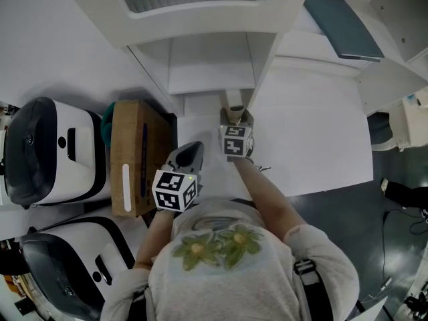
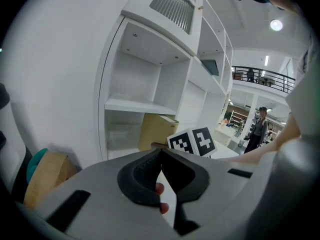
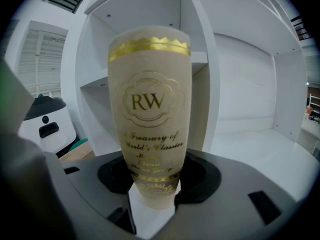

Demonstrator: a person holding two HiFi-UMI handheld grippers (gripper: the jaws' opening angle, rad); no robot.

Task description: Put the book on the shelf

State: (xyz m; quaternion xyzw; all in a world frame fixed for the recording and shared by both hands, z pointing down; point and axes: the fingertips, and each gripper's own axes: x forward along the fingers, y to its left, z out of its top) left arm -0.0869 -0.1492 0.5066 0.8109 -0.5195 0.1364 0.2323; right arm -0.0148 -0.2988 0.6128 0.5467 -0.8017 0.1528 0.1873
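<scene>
White shelving unit point(image 1: 200, 52) on a pale floor, seen from above, with a person at its open front holding two grippers.

The right gripper point(image 3: 155, 184) is clamped on the lower spine of a tan book point(image 3: 150, 114). The spine is stamped in gold with "RW" and "Treasury of World's Classics". The book stands upright at the mouth of a lower compartment, under a shelf board; whether it rests on the compartment's base cannot be told. The left gripper point(image 2: 161, 169) hangs back just beside the right arm, its dark pads pressed together at the tips with nothing between them. A cardboard box point(image 1: 134, 156) stands left of the unit, and two white machines with dark visors point(image 1: 53, 152) lie beyond it.
</scene>
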